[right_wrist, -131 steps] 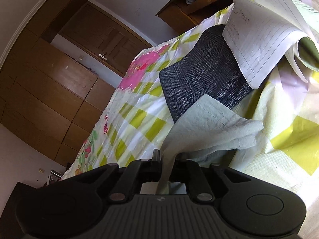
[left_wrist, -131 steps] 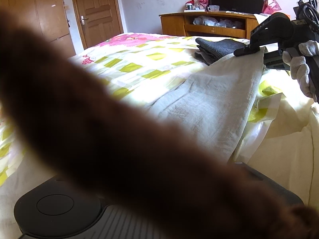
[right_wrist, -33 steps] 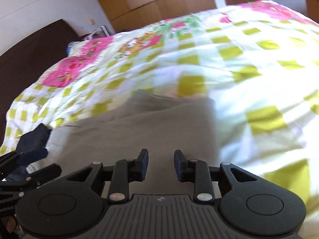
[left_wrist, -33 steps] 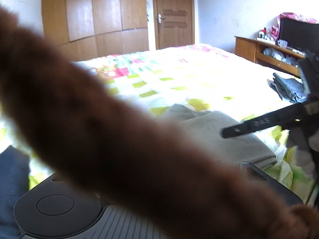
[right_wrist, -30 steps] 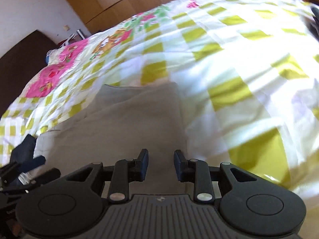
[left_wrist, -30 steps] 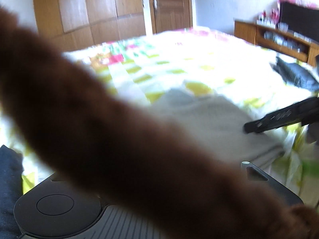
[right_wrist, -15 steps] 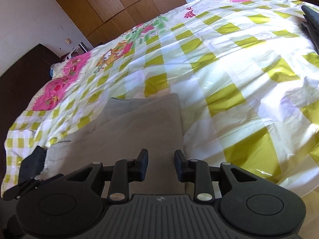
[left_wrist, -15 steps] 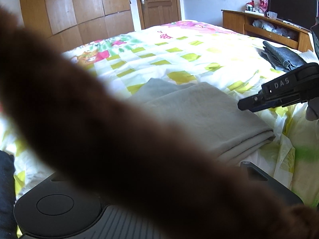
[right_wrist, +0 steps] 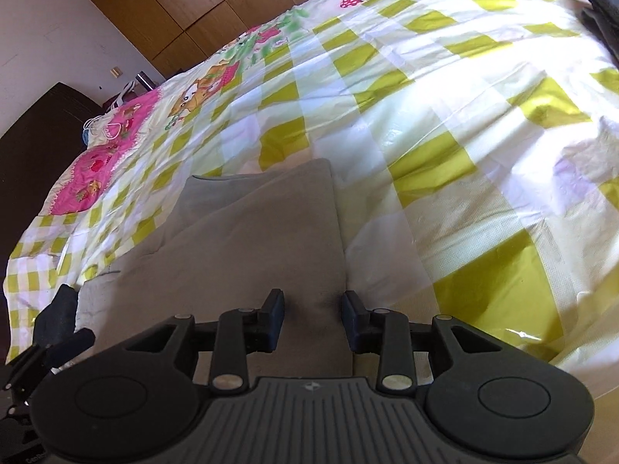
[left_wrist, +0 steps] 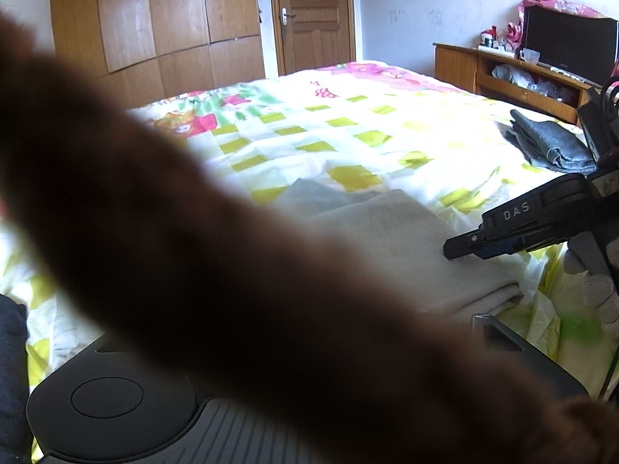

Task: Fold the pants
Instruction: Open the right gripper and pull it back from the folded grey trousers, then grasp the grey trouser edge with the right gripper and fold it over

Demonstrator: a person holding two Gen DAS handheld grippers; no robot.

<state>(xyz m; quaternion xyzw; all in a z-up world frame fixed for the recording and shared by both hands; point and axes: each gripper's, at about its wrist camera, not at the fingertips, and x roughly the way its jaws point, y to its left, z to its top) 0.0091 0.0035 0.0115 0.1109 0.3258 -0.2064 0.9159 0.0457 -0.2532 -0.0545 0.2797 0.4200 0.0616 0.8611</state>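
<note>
The beige pants (right_wrist: 251,239) lie folded in a flat stack on the checked bedspread (right_wrist: 464,135). My right gripper (right_wrist: 312,321) hovers open just over their near right edge, nothing between its fingers. In the left wrist view the pants (left_wrist: 394,243) sit mid-frame, with the right gripper (left_wrist: 464,245) reaching in from the right in a gloved hand (left_wrist: 595,290). A blurred brown furry mass (left_wrist: 193,270) covers the lens and hides my left gripper's fingers. The left gripper (right_wrist: 50,352) shows only at the far left edge of the right wrist view, beside the pants.
A folded dark grey garment (left_wrist: 549,143) lies on the bed's far right. A navy cloth (left_wrist: 11,348) sits at the near left. A wooden TV cabinet (left_wrist: 503,69), wardrobe (left_wrist: 154,31) and door (left_wrist: 313,15) line the walls. A dark headboard (right_wrist: 35,135) stands at the left.
Seconds ago my right gripper held a lifted pants edge; it has let go and the pants lie folded. Over the last second both views only shifted slightly.
</note>
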